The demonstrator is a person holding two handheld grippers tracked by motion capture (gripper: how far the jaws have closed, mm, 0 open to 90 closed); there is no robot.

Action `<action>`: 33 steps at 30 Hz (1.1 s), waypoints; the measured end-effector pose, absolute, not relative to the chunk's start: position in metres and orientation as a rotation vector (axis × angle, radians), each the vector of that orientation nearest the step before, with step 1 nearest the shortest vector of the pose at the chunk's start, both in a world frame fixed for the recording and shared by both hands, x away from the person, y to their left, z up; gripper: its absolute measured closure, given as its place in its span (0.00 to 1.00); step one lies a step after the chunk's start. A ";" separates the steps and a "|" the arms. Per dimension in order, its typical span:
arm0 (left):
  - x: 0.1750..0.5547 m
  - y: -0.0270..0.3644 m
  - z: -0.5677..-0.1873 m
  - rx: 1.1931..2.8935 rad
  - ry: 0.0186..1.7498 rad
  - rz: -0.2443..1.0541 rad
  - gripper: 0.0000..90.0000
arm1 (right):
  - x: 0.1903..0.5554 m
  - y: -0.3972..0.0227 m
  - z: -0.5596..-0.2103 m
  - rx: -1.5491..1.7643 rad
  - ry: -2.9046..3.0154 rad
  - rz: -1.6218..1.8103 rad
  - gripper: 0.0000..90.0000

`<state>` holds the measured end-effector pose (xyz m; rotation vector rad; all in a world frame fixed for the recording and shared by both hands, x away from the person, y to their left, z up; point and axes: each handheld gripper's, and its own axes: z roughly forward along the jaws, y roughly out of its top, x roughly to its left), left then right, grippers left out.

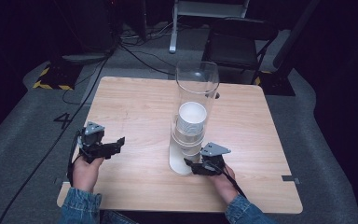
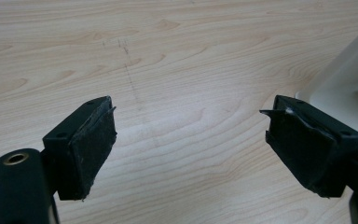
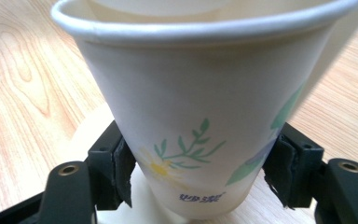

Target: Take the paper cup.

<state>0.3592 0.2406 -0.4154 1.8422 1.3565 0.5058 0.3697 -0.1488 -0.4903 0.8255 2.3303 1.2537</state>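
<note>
A wooden table stands in a dark room. A tall clear tube stands upright near the middle of the table, on a white base. Paper cups are stacked inside the tube.

The right gripper is low down at the bottom of the tube, on the near side. The person's right hand holds it from behind. In the right gripper view, its two black jaws sit on both sides of the bottom paper cup. They are spread as wide as the lower part of the cup. The left pad touches the cup's side. The right pad sits right at the cup's other side. It looks like a pinch on the cup, near its bottom. The cup is white with a little yellow flower and green leaves painted on it. It stands upright, and another cup sits inside it at the top. The white base is under it.

The left gripper is near the left edge of the table, well apart from the tube. The person's left hand holds it. In the left gripper view, its jaws are spread wide. There is only bare wood between them. A corner of the white base shows just past the right jaw.
</note>
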 end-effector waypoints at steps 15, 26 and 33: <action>0.377 0.237 -0.416 1.835 1.362 0.480 0.18 | 0.360 -0.178 -0.481 0.850 2.301 1.146 0.37; 0.383 0.238 -0.419 1.828 1.380 0.469 0.18 | 0.361 -0.205 -0.462 0.879 2.228 1.166 0.37; 0.382 0.239 -0.419 1.833 1.387 0.473 0.18 | 0.367 -0.219 -0.453 0.933 2.178 1.201 0.37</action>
